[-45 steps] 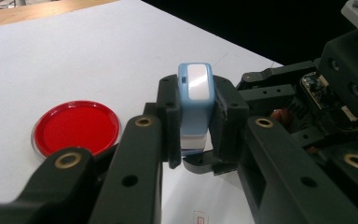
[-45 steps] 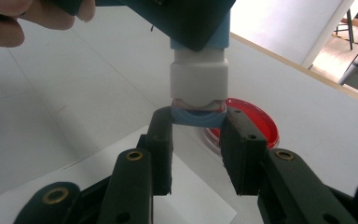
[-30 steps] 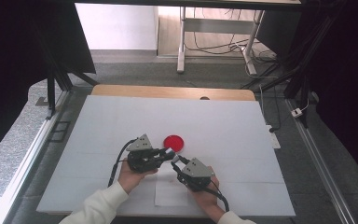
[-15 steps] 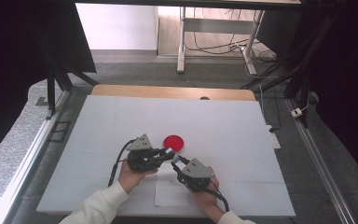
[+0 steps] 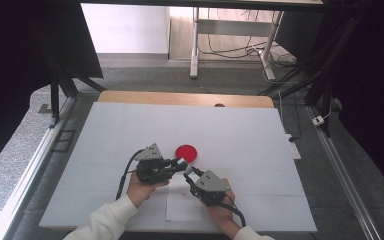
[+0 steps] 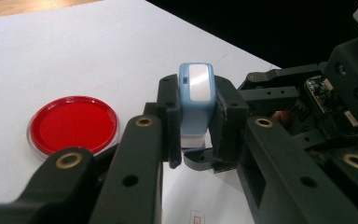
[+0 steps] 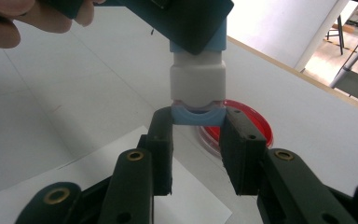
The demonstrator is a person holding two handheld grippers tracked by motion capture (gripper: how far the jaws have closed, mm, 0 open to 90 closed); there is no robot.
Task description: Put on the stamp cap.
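White table top [image 5: 130, 130], grey floor [image 5: 25, 150]

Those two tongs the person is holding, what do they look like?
Both the left tongs and the right tongs are black, blocky, with brass-coloured rivets on the jaws, a grey three-cornered plate on top and a trailing black cable. The person wears white sleeves.

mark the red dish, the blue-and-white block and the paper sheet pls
red dish [image 5: 186, 152], high view, centre of its red face
blue-and-white block [image 6: 196, 93], left gripper view, its blue upper part
paper sheet [image 5: 182, 210], high view, its middle
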